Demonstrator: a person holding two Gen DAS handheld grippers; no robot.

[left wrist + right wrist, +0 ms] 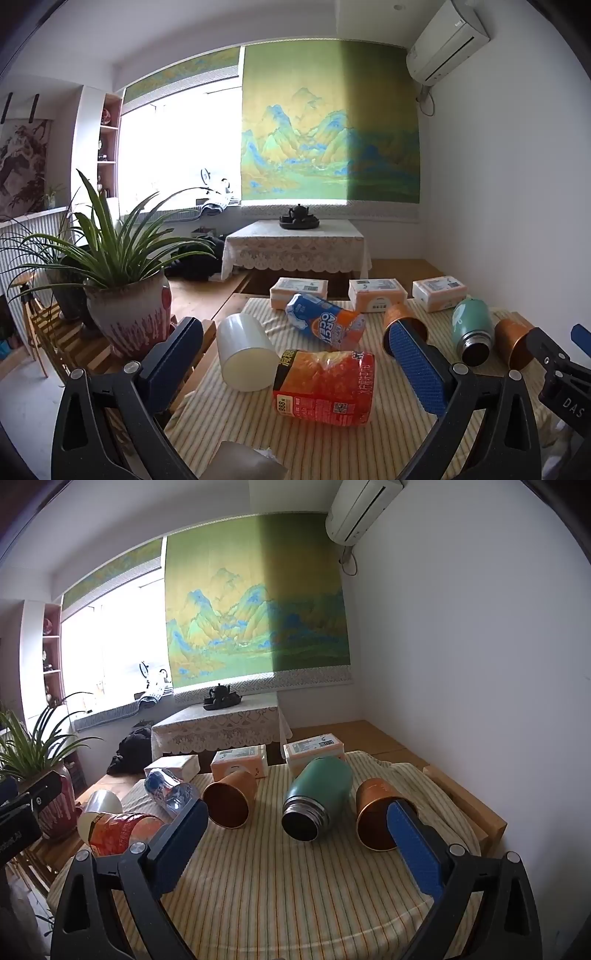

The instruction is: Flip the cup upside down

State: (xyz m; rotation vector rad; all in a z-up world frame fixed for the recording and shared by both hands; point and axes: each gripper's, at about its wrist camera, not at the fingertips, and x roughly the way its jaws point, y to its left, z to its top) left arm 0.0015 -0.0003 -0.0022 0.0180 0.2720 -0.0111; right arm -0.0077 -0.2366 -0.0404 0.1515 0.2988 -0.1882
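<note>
Two orange paper cups lie on their sides on the striped tablecloth, mouths toward me. In the right wrist view one cup (231,799) is left of centre, the other (376,808) at right, partly behind my right finger. Between them lies a green flask (317,794). My right gripper (299,834) is open and empty, held above the cloth in front of them. In the left wrist view my left gripper (295,358) is open and empty above a red snack bag (325,387). The cups (400,319) (511,341) and flask (471,326) are at its right.
A white cup (245,356) lies on its side left of the red bag. A blue-orange packet (325,321) and three tissue packs (299,290) sit at the far edge. A potted plant (125,295) stands left of the table. The cloth (280,886) has bare room in front.
</note>
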